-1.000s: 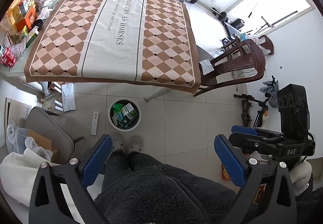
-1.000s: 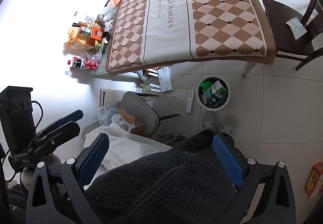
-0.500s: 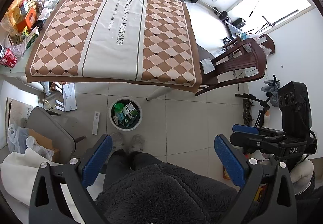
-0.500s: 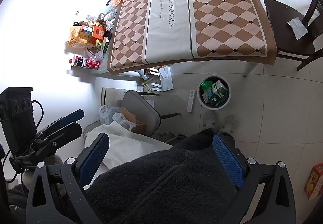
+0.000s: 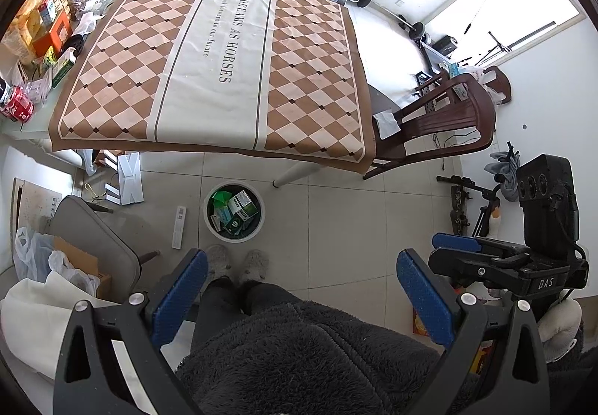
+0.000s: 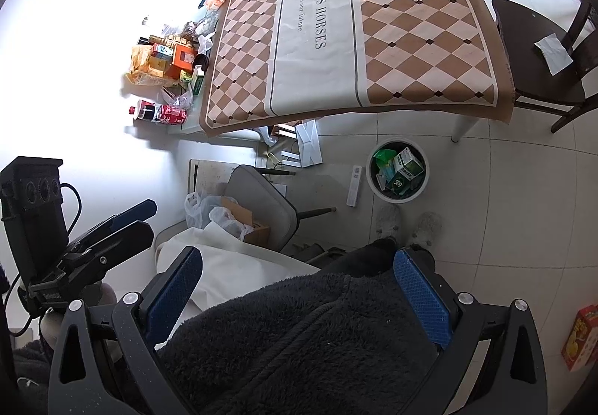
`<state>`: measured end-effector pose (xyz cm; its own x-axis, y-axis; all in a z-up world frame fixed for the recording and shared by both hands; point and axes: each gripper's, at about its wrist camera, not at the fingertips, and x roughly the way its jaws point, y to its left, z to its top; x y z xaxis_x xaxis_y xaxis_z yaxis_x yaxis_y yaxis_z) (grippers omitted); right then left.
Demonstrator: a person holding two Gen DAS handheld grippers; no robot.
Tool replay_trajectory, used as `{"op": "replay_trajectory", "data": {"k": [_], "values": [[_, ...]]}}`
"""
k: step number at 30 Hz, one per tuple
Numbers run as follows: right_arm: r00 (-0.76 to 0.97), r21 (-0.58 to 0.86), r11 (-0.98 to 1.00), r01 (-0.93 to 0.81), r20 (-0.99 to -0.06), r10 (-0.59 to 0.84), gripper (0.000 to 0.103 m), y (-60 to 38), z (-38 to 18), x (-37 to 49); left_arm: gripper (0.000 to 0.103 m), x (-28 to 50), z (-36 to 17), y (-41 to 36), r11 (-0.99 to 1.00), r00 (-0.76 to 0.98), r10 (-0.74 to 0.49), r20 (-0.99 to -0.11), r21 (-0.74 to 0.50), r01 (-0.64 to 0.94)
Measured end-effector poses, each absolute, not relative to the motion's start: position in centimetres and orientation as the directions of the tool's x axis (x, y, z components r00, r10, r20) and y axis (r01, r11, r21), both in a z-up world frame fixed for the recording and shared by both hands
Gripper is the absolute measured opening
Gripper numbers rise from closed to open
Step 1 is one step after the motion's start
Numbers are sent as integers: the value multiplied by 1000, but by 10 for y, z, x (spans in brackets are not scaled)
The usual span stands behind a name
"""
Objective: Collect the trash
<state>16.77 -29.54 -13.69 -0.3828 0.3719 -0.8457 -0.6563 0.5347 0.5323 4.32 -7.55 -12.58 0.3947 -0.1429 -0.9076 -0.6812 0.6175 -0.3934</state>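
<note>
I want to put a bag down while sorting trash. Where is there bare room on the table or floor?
The checkered tablecloth is bare across its whole top. Floor tiles are open between the trash bin and the wooden chair. Crowded: the table's left edge with boxes and a cola bottle, and the floor left of the bin.

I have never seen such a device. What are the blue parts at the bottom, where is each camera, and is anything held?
There is no robot arm: a person holds one hand tool in each hand, with a camera on each looking along its jaws. The blue parts are the pads of the left gripper and the right gripper. Both are open and hold nothing. Both cameras look down at the person's dark fleece, the slippers, and a round trash bin with boxes inside. Beyond it stands a table with a checkered cloth; packages lie at one end.
</note>
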Motion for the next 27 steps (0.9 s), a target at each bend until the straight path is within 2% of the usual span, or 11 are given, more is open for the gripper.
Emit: {"op": "replay_trajectory", "data": {"k": [27], "values": [[-391,537,534,-653,-843,368,103,-296,-135,163,103,46,-126,-75,613,393,-143,-909,-393,-685]]}}
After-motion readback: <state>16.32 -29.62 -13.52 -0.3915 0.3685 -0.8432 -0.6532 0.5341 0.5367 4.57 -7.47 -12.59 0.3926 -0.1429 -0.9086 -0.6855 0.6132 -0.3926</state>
